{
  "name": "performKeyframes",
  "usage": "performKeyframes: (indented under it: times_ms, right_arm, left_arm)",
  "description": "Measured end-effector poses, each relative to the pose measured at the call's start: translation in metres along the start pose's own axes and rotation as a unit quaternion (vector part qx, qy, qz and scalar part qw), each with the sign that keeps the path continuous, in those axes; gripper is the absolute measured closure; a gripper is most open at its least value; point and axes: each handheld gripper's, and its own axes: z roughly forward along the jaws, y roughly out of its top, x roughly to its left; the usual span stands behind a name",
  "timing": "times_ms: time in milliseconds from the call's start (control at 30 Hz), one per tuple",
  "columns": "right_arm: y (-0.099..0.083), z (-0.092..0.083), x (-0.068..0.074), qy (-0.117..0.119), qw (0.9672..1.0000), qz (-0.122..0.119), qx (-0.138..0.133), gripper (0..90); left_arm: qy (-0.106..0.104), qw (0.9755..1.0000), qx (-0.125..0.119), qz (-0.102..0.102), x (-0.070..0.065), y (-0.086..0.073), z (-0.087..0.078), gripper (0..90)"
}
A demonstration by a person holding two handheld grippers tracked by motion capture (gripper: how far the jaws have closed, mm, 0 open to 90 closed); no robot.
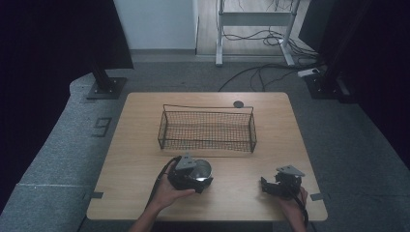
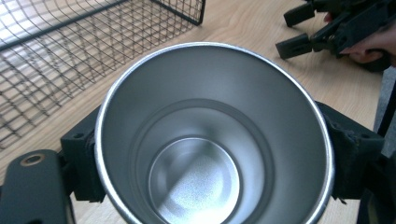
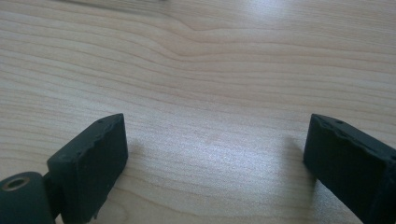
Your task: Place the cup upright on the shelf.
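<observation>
Clearly a steel cup (image 1: 202,170) is pinched in the left tongs (image 1: 193,174) at lower centre of the high view, just below the wire basket (image 1: 207,129).

High view: the right tongs (image 1: 273,185) sit at lower right on the wooden surface (image 1: 140,145), gaping and holding nothing. Left gripper view: the cup (image 2: 212,135) is centred in the frame, mouth toward the camera, empty, with a black pad pressing its wall on each side just under the rim. It looks light and stiff but smooth, so likely slippery; a grip across the wall below the rolled rim seems safest. Right gripper view: jaws spread wide over bare wood.
</observation>
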Motion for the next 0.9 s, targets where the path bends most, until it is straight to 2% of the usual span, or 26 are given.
performKeyframes:
  times_ms: [167, 533, 900]
  right_arm:
    - [0.0, 0.0, 0.0, 0.0, 1.0, 0.0, 0.0, 6.2]
    - [0.0, 0.0, 0.0, 0.001, 1.0, -0.001, 0.0, 6.3]
    - [0.0, 0.0, 0.0, 0.001, 1.0, -0.001, 0.0, 6.3]
  left_arm:
    - [0.008, 0.9999, -0.008, -0.008, 0.009, -0.001, -0.013, 14.3]
    - [0.012, 0.9997, -0.018, -0.012, 0.019, -0.002, -0.028, 14.3]
    - [0.017, 0.9996, -0.02, -0.01, 0.023, 0.004, -0.032, 14.3]
